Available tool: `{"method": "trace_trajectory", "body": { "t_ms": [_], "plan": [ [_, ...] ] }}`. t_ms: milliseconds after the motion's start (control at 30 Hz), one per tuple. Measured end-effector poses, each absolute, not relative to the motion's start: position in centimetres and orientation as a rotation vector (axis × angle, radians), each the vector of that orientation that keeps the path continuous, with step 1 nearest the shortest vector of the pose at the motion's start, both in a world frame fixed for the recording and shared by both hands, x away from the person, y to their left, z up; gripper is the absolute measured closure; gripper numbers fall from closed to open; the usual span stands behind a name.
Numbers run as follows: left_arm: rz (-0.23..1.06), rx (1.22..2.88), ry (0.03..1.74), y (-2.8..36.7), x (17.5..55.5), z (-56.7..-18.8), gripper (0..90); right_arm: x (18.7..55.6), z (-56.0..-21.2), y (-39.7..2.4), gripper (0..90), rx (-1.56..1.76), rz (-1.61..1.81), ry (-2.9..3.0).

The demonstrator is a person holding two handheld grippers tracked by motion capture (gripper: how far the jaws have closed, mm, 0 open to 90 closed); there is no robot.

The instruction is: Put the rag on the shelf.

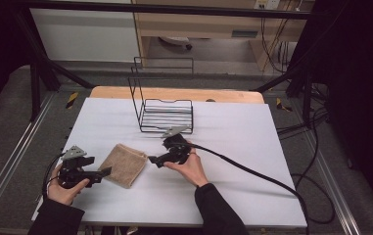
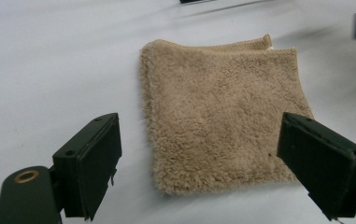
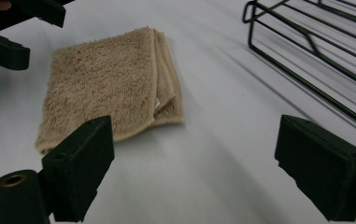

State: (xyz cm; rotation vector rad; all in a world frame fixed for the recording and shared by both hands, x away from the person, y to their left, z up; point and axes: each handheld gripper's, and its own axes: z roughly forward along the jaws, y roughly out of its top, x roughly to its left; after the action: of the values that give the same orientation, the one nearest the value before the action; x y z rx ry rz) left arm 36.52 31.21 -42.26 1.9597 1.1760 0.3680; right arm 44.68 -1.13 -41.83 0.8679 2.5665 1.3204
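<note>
A folded towel [image 1: 124, 164] lay flat on the near left of the table [image 1: 233, 132], between the two grippers. The left gripper [image 1: 106, 171] pointed at its left edge, jaws released and empty, the towel just ahead of them. The right gripper [image 1: 152, 159] faced the towel's right, folded edge, jaws likewise parted with nothing between them. Flanking the towel this way likely let each take one side. A wire rack [image 1: 166, 115] stood farther back, perhaps meant to receive the towel.
</note>
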Motion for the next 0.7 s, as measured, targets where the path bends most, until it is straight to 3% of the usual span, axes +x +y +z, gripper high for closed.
{"method": "trace_trajectory", "body": {
  "t_ms": [233, 433, 667, 700],
  "plan": [
    [0.373, 1.924, 1.194, 31.9, 36.6, -42.4, 14.4, 46.4, -43.6, 2.6, 27.7, 0.854, 1.306, 2.622],
    [0.376, 1.919, 1.199, 32.0, 36.7, -42.5, 15.1, 47.2, -44.9, 4.2, 49.7, 0.808, 1.266, 2.717],
    [0.372, 1.910, 1.215, 32.4, 36.8, -42.6, 16.6, 47.5, -45.2, 4.7, 63.3, 0.799, 1.269, 2.773],
    [0.374, 1.907, 1.217, 32.4, 36.8, -42.6, 17.0, 47.5, -45.2, 4.7, 72.0, 0.818, 1.276, 2.798]
  ]
}}
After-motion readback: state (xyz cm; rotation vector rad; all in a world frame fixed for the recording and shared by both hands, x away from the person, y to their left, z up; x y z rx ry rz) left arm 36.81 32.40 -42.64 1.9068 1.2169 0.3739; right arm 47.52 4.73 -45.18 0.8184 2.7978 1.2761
